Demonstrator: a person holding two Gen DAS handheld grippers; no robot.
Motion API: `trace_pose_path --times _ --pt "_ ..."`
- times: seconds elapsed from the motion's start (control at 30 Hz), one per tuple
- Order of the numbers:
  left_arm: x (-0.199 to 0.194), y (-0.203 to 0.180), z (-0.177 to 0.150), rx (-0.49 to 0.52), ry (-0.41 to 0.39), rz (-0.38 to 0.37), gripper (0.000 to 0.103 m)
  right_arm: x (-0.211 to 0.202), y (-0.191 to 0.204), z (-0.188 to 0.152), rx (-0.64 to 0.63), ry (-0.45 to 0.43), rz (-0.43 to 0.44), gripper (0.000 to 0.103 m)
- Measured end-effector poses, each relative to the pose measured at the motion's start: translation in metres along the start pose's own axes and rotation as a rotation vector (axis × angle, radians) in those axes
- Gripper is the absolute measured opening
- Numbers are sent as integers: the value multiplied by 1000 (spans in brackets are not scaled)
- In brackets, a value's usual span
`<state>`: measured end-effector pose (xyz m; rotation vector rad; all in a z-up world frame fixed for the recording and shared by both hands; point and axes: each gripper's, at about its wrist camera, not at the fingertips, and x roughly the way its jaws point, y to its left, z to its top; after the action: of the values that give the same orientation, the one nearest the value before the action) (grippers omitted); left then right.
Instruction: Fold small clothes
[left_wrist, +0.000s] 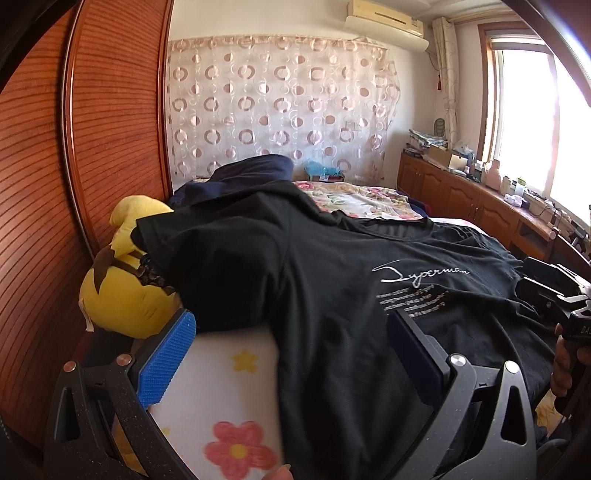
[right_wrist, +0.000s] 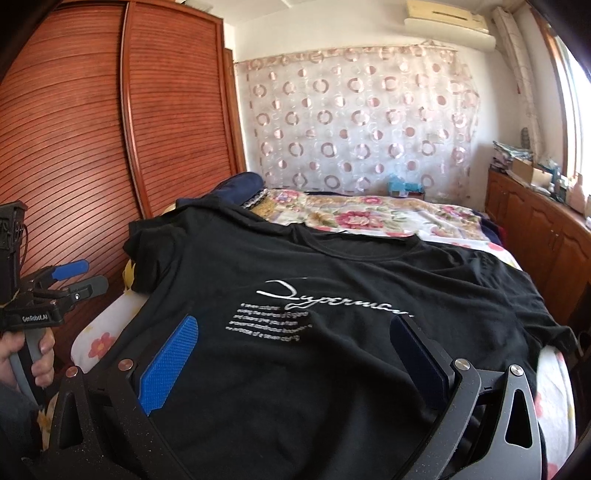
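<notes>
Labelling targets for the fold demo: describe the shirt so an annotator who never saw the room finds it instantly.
Start at the bed that runs from the wooden wardrobe towards the window. The black T-shirt lies spread face up across its near end, one sleeve draped over a yellow plush toy. Its white cursive chest print sets it apart from the plain navy cloth behind it.

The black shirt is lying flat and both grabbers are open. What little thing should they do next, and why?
Probably lower the left gripper onto the near edge of the black shirt and close on it. The shirt lies spread front-up on the bed, still unfolded, and both grippers, the right gripper too, are open and holding nothing. The left sleeve drapes over the yellow plush toy, so that side looks best to start folding.
</notes>
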<state>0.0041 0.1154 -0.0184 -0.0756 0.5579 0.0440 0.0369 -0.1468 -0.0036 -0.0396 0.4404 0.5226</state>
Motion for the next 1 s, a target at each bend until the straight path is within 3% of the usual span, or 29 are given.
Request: trace_pose_path --times 0.3,0.53,0.73,0.8,1.0 --pt "15 50 10 -28 26 10 103 15 -1 12 -59 21 69 103" --pt "34 91 34 -23 49 19 92 32 -8 7 -74 68 101 103" --pt "55 120 55 -85 67 -9 72 36 -6 9 -90 95 123 103" --pt "64 127 60 -98 77 -6 58 34 -6 8 -94 96 125 103" --pt "92 143 62 -122 142 44 47 25 -6 10 -92 83 131 103"
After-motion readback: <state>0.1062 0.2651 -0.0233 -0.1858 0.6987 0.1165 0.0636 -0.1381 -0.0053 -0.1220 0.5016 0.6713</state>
